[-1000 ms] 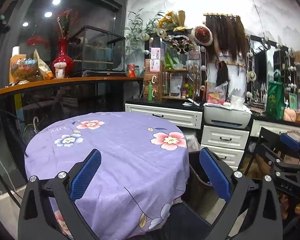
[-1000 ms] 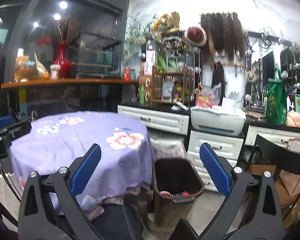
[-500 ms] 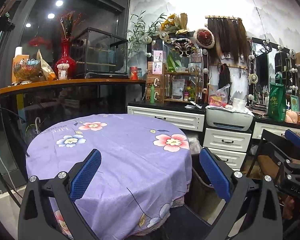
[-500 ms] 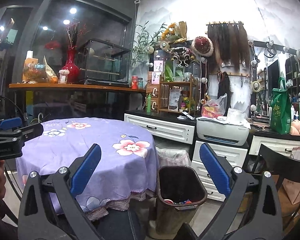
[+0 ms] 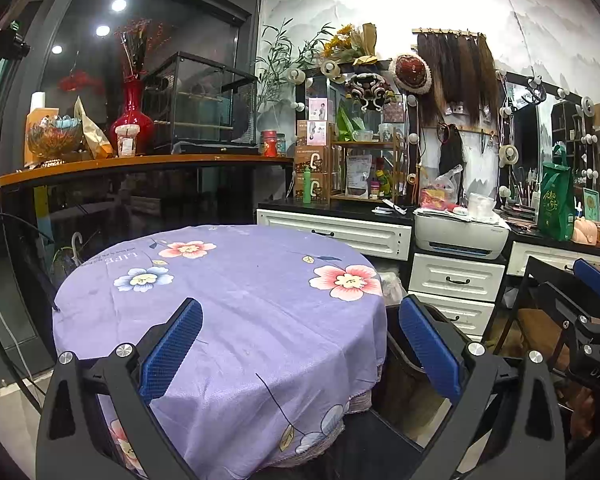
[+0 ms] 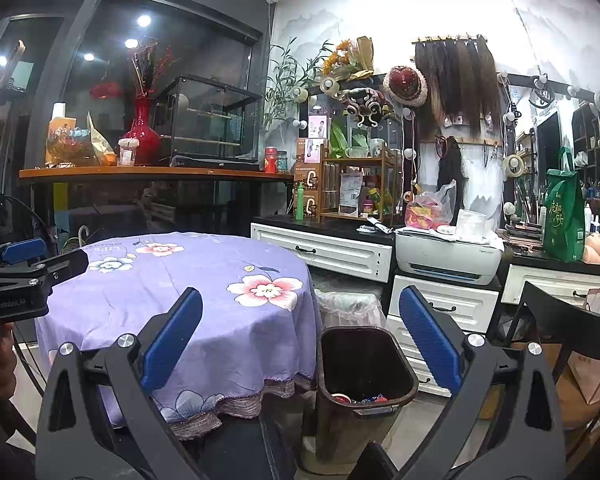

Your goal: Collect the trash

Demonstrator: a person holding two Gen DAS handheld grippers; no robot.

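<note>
Now | L gripper spread, "GenRobot.AI" label | R gripper spread | tablecloth "LIFE"

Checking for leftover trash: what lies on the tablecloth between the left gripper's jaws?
Nothing: the left wrist view shows only bare tablecloth between the open left gripper jaws.

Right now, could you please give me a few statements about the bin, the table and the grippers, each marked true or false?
1. The dark bin stands on the floor beside the round table. True.
2. The bin is empty. False: a few small items lie at its bottom.
3. The left hand-held gripper grips a wrapper. False: it is open and holds nothing.
4. The right hand-held gripper is open. True.
</note>
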